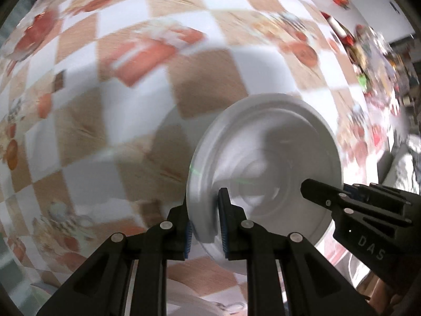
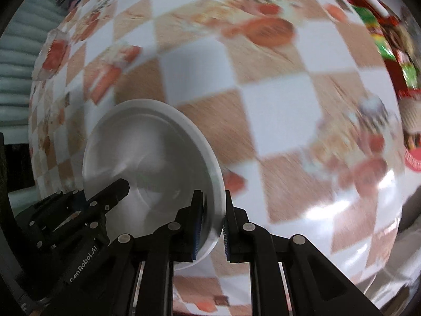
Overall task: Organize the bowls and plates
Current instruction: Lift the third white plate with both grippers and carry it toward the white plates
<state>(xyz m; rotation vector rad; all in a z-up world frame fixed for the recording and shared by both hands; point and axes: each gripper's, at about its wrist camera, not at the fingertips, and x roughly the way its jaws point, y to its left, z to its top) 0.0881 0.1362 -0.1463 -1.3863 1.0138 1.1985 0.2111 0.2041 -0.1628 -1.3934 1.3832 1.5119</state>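
Observation:
A white plate [image 1: 268,158] hangs above the checkered tablecloth, held at two opposite rims. In the left wrist view my left gripper [image 1: 206,226] is shut on the plate's near left rim, one blue pad on each side of the edge. My right gripper [image 1: 313,189] reaches in from the right and clamps the far rim. In the right wrist view the same plate [image 2: 147,152] lies to the left. There my right gripper [image 2: 213,218] is shut on its right rim, and my left gripper [image 2: 115,187] grips the opposite edge. Both views are blurred.
The table wears a tan and white checkered cloth [image 2: 276,105] printed with food pictures. Red and green packages [image 2: 386,52] lie along its right side, also seen as coloured clutter [image 1: 368,52]. A grey ribbed surface [image 2: 15,73] lies beyond the left edge.

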